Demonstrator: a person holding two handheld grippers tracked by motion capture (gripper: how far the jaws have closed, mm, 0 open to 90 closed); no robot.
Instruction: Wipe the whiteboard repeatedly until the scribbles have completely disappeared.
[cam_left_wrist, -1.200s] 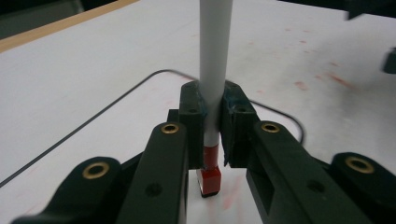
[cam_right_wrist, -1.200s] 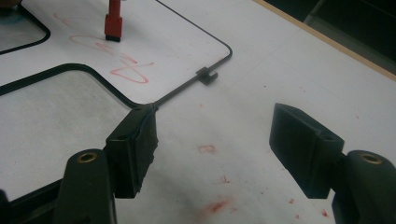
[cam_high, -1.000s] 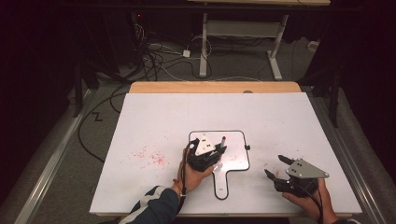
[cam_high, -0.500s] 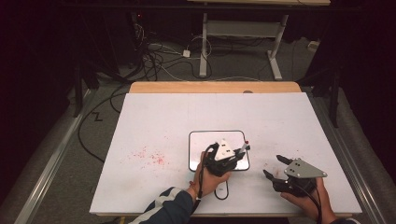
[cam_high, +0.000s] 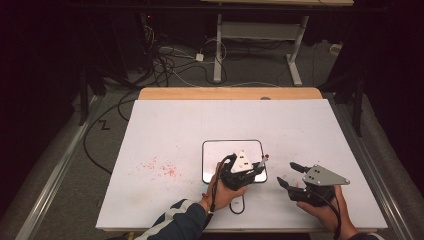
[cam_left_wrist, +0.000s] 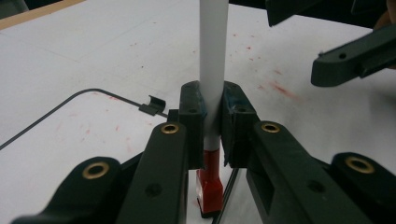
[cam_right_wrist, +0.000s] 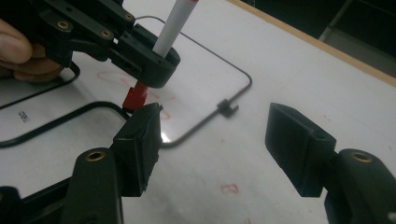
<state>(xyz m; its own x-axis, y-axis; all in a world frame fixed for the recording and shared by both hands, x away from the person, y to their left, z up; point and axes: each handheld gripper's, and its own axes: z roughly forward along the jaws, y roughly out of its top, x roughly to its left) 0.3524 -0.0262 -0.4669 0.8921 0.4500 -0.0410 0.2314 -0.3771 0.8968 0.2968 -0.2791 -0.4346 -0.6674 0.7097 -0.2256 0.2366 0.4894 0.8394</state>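
Left gripper (cam_high: 252, 172) rightward, clamping slim white marker (cam_left_wrist: 212, 70)

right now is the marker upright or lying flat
Upright, a bit tilted: the left gripper clamps the marker, red tip down on the small whiteboard.

Left gripper (cam_high: 252, 172): over the near middle of the table, pointing toward the person's right, grey three-cornered plate on top; jaws closed tight around something held upright between them.
Left hand (cam_high: 225, 192): wrapped around the gripper's body from below, thumb side up.
Left forearm (cam_high: 175, 220): comes in from the bottom edge, angled right, in a dark sleeve with pale stripes.
Right gripper (cam_high: 289, 175): just right of the left one, pointing left toward it; jaws spread wide, nothing between them.
Right hand (cam_high: 327, 210): grips from beneath near the bottom edge; cable trails down over the wrist.
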